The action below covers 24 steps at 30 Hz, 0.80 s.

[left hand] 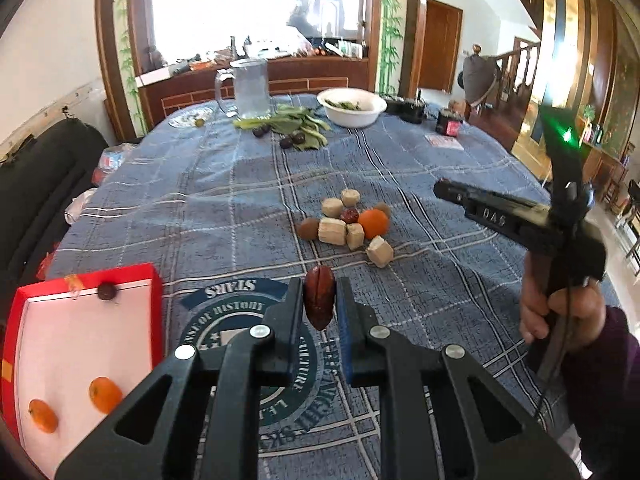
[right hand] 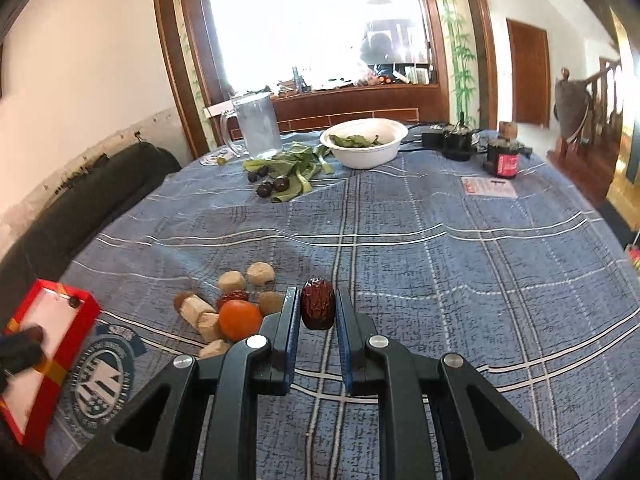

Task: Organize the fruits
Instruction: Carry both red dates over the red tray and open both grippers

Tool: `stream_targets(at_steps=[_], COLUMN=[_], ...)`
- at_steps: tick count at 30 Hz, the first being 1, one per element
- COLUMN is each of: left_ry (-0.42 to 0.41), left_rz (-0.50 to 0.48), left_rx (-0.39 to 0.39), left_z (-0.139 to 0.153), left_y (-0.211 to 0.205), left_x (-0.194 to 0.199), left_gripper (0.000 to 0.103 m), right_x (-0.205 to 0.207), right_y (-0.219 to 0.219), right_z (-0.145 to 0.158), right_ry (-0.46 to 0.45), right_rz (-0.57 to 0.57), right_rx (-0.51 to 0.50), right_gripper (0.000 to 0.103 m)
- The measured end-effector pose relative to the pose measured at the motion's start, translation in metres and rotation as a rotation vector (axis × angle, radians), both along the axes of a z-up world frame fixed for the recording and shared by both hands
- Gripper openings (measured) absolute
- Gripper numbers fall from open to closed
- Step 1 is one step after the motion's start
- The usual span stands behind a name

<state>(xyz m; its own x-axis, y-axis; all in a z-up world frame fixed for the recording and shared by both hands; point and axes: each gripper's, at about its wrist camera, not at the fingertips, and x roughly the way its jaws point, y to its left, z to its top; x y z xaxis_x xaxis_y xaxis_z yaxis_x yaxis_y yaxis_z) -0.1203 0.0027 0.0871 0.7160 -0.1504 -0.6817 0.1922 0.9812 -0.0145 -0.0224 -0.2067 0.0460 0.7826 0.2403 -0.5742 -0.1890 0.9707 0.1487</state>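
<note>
My left gripper (left hand: 319, 300) is shut on a dark red date (left hand: 319, 298), held above the blue cloth just right of the red box (left hand: 154, 280). The box holds two small oranges (left hand: 105, 395) and a dark fruit (left hand: 107, 291) on its white floor. My right gripper (right hand: 317, 308) is shut on another red date (right hand: 317, 304), to the right of the pile. The pile (left hand: 352, 226) has an orange (right hand: 239, 319), brown fruits, a red date and several pale blocks. The right gripper also shows in the left wrist view (left hand: 452, 194). The red box shows at the left in the right wrist view (right hand: 80, 300).
At the far side of the table stand a glass pitcher (left hand: 250, 88), a white bowl (left hand: 352, 110) with greens, loose green leaves with dark fruits (left hand: 296, 126), a small plate (left hand: 191, 117) and black devices (right hand: 502, 160). A dark sofa (left hand: 44, 184) lies to the left.
</note>
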Motion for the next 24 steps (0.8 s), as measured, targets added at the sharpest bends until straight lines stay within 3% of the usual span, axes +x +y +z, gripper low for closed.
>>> stream_targets(at_steps=[5, 10, 15, 24], left_ry=[-0.053, -0.077, -0.065, -0.122], left_rz=[0.027, 0.073, 0.14, 0.347], left_rx=[-0.019, -0.023, -0.015, 0.059], left_z=[0.014, 0.018, 0.015, 0.02], left_y=[0.016, 0.041, 0.072, 0.14], left_x=[-0.014, -0.025, -0.033, -0.055], left_gripper=[0.018, 0.018, 0.018, 0.018], right_x=[0.0, -0.019, -0.05, -0.102], right_y=[0.005, 0.029, 0.092, 0.188], right_z=[-0.004, 0.004, 0.016, 0.025], right_ry=[0.017, 0.042, 0.056, 0.026], right_rz=[-0.041, -0.006, 0.184, 0.459], right_rx=[-0.035, 0.02, 0.077, 0.043], right_gripper=[0.016, 0.016, 0.016, 0.015])
